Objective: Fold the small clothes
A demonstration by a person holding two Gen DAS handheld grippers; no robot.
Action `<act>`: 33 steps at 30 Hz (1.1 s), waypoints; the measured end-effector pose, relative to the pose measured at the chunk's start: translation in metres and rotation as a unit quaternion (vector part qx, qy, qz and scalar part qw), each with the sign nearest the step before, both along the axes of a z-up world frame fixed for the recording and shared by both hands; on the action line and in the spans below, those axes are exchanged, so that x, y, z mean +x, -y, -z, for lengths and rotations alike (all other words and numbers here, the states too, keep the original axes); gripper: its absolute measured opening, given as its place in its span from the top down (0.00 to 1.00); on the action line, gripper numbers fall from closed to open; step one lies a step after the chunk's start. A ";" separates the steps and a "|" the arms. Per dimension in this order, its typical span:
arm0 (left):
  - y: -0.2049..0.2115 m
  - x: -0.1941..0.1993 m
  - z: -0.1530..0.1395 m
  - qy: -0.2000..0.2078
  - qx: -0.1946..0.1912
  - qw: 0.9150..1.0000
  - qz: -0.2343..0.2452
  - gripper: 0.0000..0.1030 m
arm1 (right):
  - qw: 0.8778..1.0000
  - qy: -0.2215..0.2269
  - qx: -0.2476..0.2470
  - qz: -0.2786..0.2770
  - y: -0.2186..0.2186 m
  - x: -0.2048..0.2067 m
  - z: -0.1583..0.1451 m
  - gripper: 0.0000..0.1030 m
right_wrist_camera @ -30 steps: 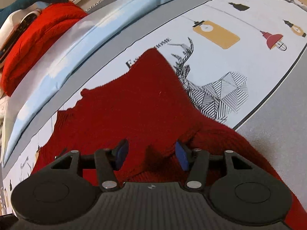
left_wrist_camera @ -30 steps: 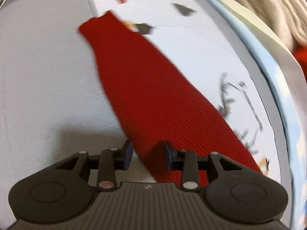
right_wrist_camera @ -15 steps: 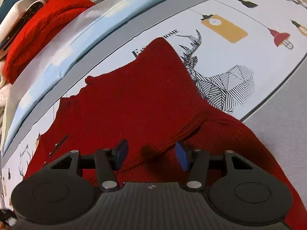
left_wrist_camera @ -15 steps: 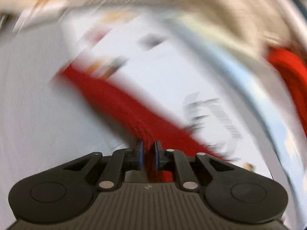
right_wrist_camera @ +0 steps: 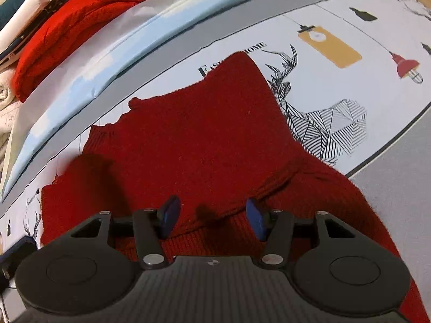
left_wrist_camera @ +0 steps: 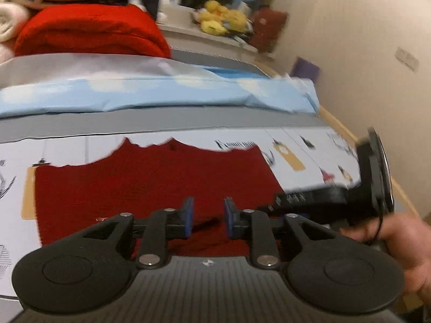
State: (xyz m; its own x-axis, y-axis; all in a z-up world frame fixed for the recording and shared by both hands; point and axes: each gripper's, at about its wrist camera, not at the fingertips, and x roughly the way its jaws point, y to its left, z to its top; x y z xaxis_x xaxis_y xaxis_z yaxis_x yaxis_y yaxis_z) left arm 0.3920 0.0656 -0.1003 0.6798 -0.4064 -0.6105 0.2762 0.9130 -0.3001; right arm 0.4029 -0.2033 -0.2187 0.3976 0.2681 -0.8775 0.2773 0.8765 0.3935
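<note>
Left wrist view: one dark red knitted sweater point(left_wrist_camera: 150, 185) lay flat on the printed bed sheet point(left_wrist_camera: 304, 145), upper edge ragged. Left claw point(left_wrist_camera: 207, 216) hovered above it, narrowly parted, holding nothing. One right hand point(left_wrist_camera: 398, 245) gripped the right claw's body.

Right wrist view: same sweater point(right_wrist_camera: 204, 140), one sleeve folded across its body. Right claw point(right_wrist_camera: 211, 219) gaped wide, empty, over the fold. One folded red blanket point(right_wrist_camera: 72, 27) rested behind.

Bed point(right_wrist_camera: 398, 193) with printed sheet and a red knit laid out on it

A white printed sheet point(right_wrist_camera: 336, 86) with deer, lamp and lettering motifs covers the grey bed; the dark red sweater point(right_wrist_camera: 194, 145) lies spread flat on it, its right part reaching onto the bare grey. At the far edge lies a light blue cloth point(left_wrist_camera: 161, 94), and beyond it a folded bright red knit point(left_wrist_camera: 89, 31) among stacked linens.
</note>
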 end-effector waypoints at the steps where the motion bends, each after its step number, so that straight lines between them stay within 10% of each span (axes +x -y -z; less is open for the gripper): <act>1: -0.011 0.003 0.001 -0.006 -0.014 1.000 -0.024 0.74 | 1.000 0.000 0.000 0.000 -0.001 0.000 0.000 0.45; 4: -0.063 0.015 0.008 -0.046 -0.055 0.987 -0.146 0.74 | 1.000 0.002 0.002 -0.001 -0.005 0.000 0.000 0.45; 8: -0.106 0.032 0.034 -0.133 -0.009 0.952 -0.275 0.74 | 0.999 0.019 0.023 -0.032 -0.018 0.000 -0.001 0.44; 13: -0.133 0.032 0.056 -0.208 -0.030 0.915 -0.345 0.74 | 0.987 0.066 -0.008 -0.148 -0.062 -0.004 -0.006 0.43; 23: -0.135 0.038 0.055 -0.222 -0.040 0.914 -0.337 0.74 | 0.894 0.204 -0.205 -0.342 -0.141 -0.025 -0.011 0.45; 25: -0.132 0.040 0.055 -0.223 -0.040 0.915 -0.334 0.74 | 0.883 0.214 -0.219 -0.357 -0.143 -0.026 -0.010 0.76; 27: -0.130 0.041 0.055 -0.223 -0.039 0.915 -0.333 0.74 | 0.893 0.214 -0.205 -0.339 -0.136 -0.023 -0.012 0.88; 30: -0.126 0.041 0.055 -0.223 -0.038 0.918 -0.325 0.74 | 0.966 0.191 -0.082 -0.154 -0.084 -0.005 -0.023 0.90; 33: -0.119 0.042 0.058 -0.228 -0.029 0.922 -0.311 0.74 | 0.995 0.094 0.009 0.028 -0.030 -0.001 0.000 0.90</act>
